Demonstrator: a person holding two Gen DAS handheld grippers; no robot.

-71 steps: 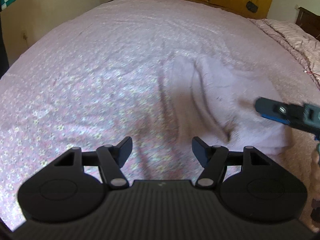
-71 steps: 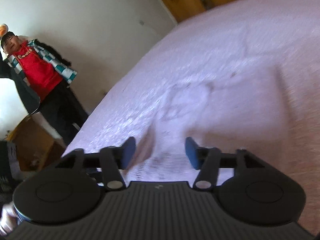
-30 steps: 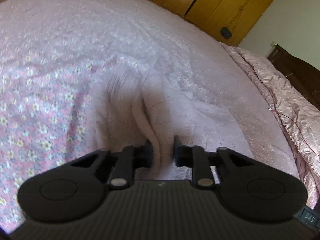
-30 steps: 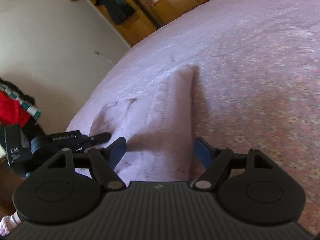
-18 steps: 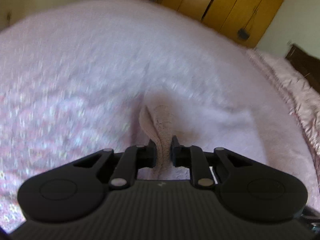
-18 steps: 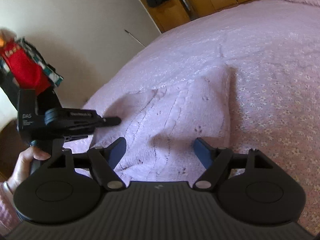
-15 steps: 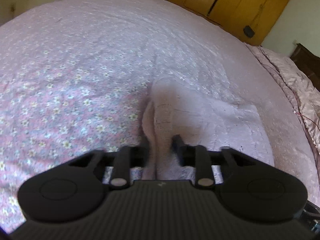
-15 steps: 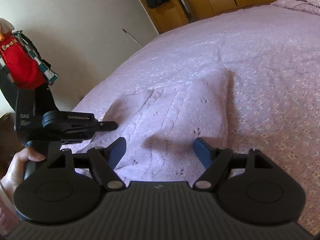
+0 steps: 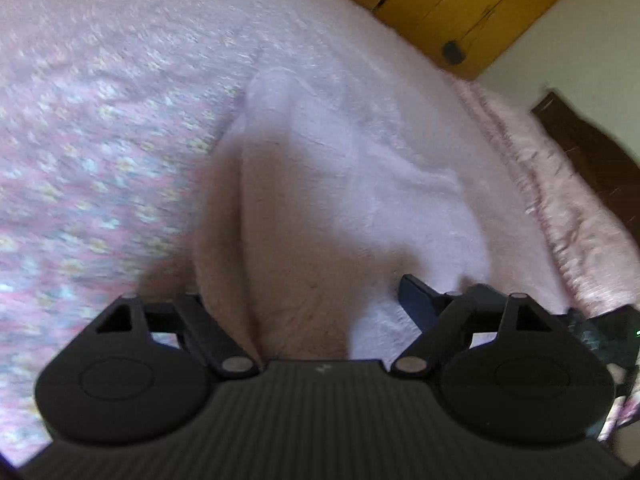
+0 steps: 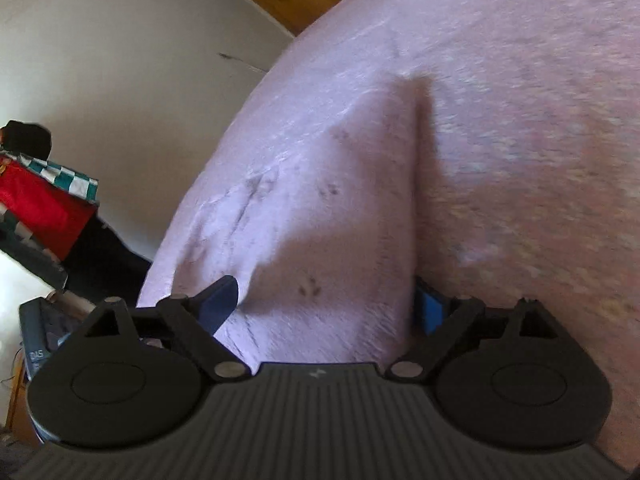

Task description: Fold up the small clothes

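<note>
A small pale lilac knit garment [image 9: 344, 184] lies on the pink floral bedspread [image 9: 92, 168]. My left gripper [image 9: 304, 304] is open, its fingers standing wide on either side of a raised fold of the garment. The garment also shows in the right wrist view [image 10: 320, 216], with small dark marks on the knit. My right gripper [image 10: 324, 304] is open, with the garment's near edge lying between its blue-padded fingers [image 10: 428, 312]. Both views are blurred.
Yellow wooden cupboards [image 9: 460, 8] stand beyond the bed's far end. A crumpled pink quilt [image 9: 560, 208] runs along the bed's right side by a dark headboard [image 9: 592, 148]. A white wall [image 10: 132, 60] and red and checked hanging clothes [image 10: 40, 200] lie left of the bed.
My left gripper was shut on a fold of the garment and has opened wide. My right gripper, open throughout, has moved in close over the garment's edge.
</note>
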